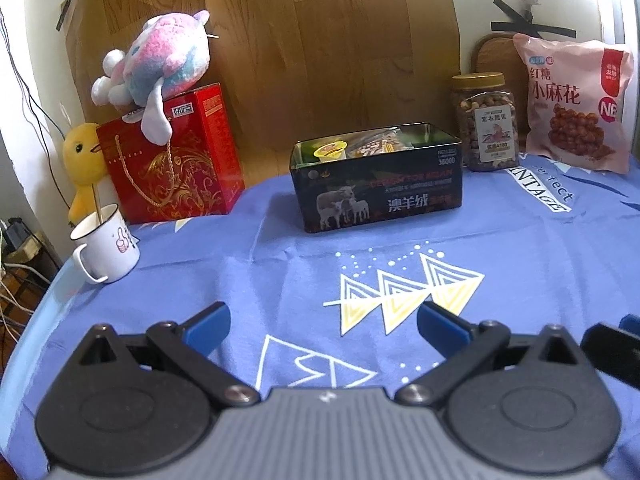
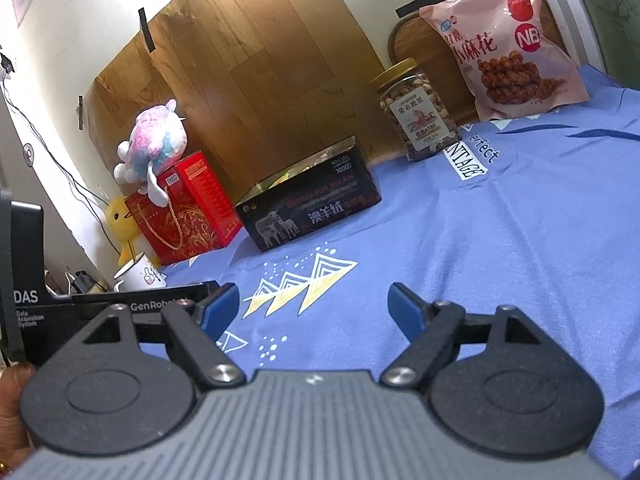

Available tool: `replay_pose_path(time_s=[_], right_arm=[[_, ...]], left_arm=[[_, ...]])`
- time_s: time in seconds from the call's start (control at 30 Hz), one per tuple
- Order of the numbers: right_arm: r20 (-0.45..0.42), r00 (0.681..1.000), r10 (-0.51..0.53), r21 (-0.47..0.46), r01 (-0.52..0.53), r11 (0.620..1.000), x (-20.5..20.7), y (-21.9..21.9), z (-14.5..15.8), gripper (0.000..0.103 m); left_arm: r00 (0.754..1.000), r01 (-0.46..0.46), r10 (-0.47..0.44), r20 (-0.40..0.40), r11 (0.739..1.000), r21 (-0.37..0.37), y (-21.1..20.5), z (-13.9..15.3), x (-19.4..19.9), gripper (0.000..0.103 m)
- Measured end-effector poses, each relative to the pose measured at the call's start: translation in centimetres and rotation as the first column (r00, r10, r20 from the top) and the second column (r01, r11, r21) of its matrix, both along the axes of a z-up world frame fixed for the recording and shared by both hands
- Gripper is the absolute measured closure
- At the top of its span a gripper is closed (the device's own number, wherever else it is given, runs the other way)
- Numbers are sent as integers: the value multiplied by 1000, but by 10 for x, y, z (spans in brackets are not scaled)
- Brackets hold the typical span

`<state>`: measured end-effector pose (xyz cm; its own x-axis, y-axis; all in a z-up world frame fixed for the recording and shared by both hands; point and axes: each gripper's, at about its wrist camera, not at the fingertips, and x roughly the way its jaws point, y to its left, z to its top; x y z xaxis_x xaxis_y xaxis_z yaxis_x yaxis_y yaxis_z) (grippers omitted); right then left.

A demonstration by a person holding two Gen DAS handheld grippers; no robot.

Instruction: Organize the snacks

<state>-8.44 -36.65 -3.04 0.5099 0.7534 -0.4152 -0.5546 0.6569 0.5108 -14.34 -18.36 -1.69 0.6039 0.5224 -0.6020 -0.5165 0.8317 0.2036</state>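
A wrinkled blue tablecloth (image 1: 520, 248) spreads beneath a glossy pink snack bag (image 1: 574, 106) leaning at the back right, beside a ribbed clear nut jar (image 1: 485, 122). Centre back, the open black tin (image 1: 376, 188) holds wrapped snacks. Left gripper (image 1: 323, 324) and right gripper (image 2: 314, 307) hover with fingers spread, empty. The slick, pillowy bag could slip from a pinch; the loose cloth could snag.

Black rectangular metal tin (image 1: 378, 184), landmark: front reads "澳羊绒", "DESIGN FOR MILAN", "NO.L102", "3800D".
Right of tin, clear plastic nut jar with gold lid (image 1: 486, 122): label "紫衣腰果", "A180".
Further right, pink snack bag (image 1: 574, 106): "红糖 小麻花", "NB".
Blue printed cloth (image 1: 540, 194) right of tin: "VINTAGE", "perfect".
Left tool's black body (image 2: 36, 308), front left of tin: "GenRobot", "DAS", "Data Acquisition System".
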Motion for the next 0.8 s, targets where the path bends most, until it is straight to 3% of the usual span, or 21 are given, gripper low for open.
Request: replay_pose_path(time_s=[0.8], right_arm=[[-17,1000,-21,19,21,1000,5,-8,-5,19]], left_arm=[[999,2,-1,-34,999,45,-6,-5,11,0]])
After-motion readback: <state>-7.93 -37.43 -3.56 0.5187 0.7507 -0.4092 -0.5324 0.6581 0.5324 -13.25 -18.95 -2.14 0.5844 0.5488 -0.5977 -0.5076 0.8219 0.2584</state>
